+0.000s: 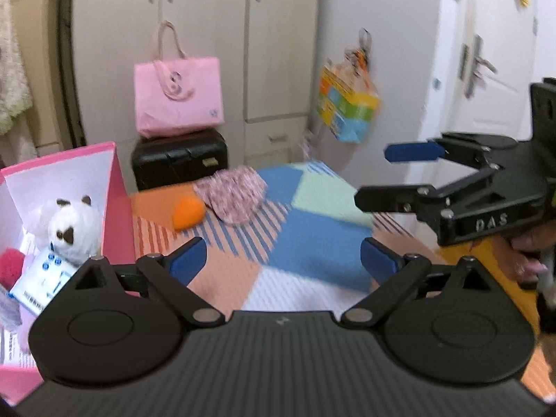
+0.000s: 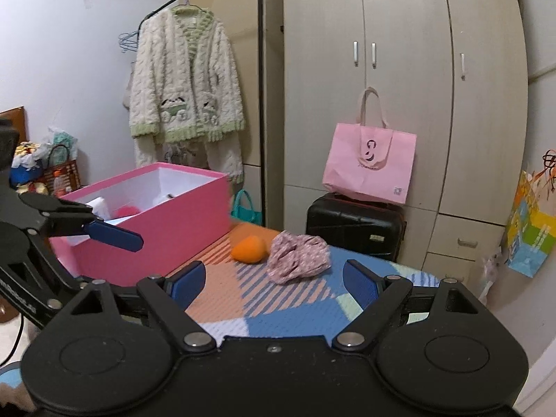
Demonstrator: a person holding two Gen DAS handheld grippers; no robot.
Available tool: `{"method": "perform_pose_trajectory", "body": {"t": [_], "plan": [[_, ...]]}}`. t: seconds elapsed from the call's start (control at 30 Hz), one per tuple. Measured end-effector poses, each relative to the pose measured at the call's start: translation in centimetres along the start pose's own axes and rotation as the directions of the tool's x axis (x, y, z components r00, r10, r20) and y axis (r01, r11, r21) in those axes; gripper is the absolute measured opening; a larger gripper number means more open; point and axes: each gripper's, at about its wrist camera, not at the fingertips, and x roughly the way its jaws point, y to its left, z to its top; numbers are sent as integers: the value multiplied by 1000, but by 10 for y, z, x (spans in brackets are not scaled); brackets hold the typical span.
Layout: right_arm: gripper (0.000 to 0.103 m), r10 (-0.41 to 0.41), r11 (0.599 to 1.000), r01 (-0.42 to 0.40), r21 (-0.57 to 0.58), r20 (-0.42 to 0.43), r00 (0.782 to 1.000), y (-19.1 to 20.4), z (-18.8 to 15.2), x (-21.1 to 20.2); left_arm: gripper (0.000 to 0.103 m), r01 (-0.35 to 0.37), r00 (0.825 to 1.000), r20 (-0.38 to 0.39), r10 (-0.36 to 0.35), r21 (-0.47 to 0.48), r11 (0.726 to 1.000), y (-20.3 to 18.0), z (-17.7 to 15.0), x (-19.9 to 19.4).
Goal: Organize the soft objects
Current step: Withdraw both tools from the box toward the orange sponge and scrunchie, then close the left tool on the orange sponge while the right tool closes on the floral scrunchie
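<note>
Right now both grippers hang over the bed w/ nothing in them. Left gripper [image 1: 283, 259] has its blue-padded jaws spread wide, only the patchwork bedspread [image 1: 312, 243] (orange, blue, mint blocks, some striped) showing between the pads. Right gripper [image 2: 274, 278] is likewise released, jaws wide apart, nothing between; from the left wrist view it juts in from the right edge, one blue finger above one black one, a bit of the person's hand behind it.

Soft things still out on the bedspread: a small round orange plush ball [image 2: 249, 249] and, just beside it to the right, a crumpled pink floral fabric piece [image 2: 299, 257], the two touching or nearly so, can't tell which. Both lie ahead of the grippers, toward the far edge of the bed, not touched by either.

Pink rectangular cardboard box [image 2: 156, 222], white inside, sits on the bed's left side, near the orange ball but apart from it. Inside: a white fluffy teddy bear w/ dark nose [image 1: 71, 229], a red fuzzy pom-pom [image 1: 12, 264] at the box's left, and a white-and-blue printed packet [image 1: 41, 283] in front of the bear.

Behind the bed a pink paper tote bag [image 2: 370, 165] stands on a black hard-shell suitcase [image 2: 356, 224], against beige wardrobe doors. A cream knitted cardigan w/ green trim [image 2: 186, 80] hangs on a rack at left.
</note>
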Motion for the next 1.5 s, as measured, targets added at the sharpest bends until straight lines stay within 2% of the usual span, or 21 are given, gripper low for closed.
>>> {"method": "perform_pose_trajectory", "body": {"t": [0.1, 0.23, 0.37, 0.47, 0.6, 0.7, 0.77, 0.93, 1.0, 1.07, 1.13, 1.23, 1.3, 1.5], "plan": [[89, 6, 1000, -6, 13, -4, 1000, -12, 5, 16, 97, -60, 997, 56, 61, -18, 998, -1, 3, 18], [89, 40, 997, -40, 65, -7, 999, -33, 15, 38, 97, -110, 991, 70, 114, -61, 992, 3, 10, 43], [89, 59, 992, -58, 108, -6, 998, -55, 27, 62, 96, -202, 974, 85, 210, -98, 974, 11, 21, 64], [89, 82, 988, -79, 131, -21, 996, -71, 33, 85, 96, -215, 971, 70, 228, -157, 964, 24, 29, 82], [89, 110, 984, -101, 144, -53, 992, -84, 34, 120, 94, -278, 957, 25, 290, -214, 936, 38, 34, 107], [88, 127, 984, -115, 133, -88, 988, -87, 26, 143, 90, -293, 956, -58, 288, -261, 920, 51, 37, 125], [88, 125, 988, -114, 104, -113, 986, -87, 18, 152, 87, -315, 949, -111, 296, -297, 901, 55, 38, 133], [88, 138, 990, -131, 59, -135, 981, -94, 9, 164, 85, -339, 941, -93, 327, -284, 897, 57, 38, 139], [88, 150, 988, -146, 39, -147, 978, -94, 7, 169, 78, -346, 938, -105, 329, -296, 890, 60, 38, 144], [88, 191, 981, -191, 14, -165, 968, -91, 6, 174, 66, -368, 930, -127, 346, -295, 882, 64, 41, 151], [89, 202, 975, -215, -49, -193, 960, -81, 4, 181, 66, -368, 929, -141, 341, -302, 879, 65, 42, 155], [89, 148, 962, -188, -198, -200, 968, -58, 2, 190, 66, -363, 931, -163, 327, -305, 881, 69, 41, 163], [90, 133, 950, -181, -256, -196, 972, -47, 2, 197, 66, -371, 927, -178, 330, -311, 875, 71, 37, 167], [90, 132, 947, -191, -257, -230, 964, -43, 0, 216, 66, -370, 926, -218, 309, -352, 860, 80, 26, 177]]}}
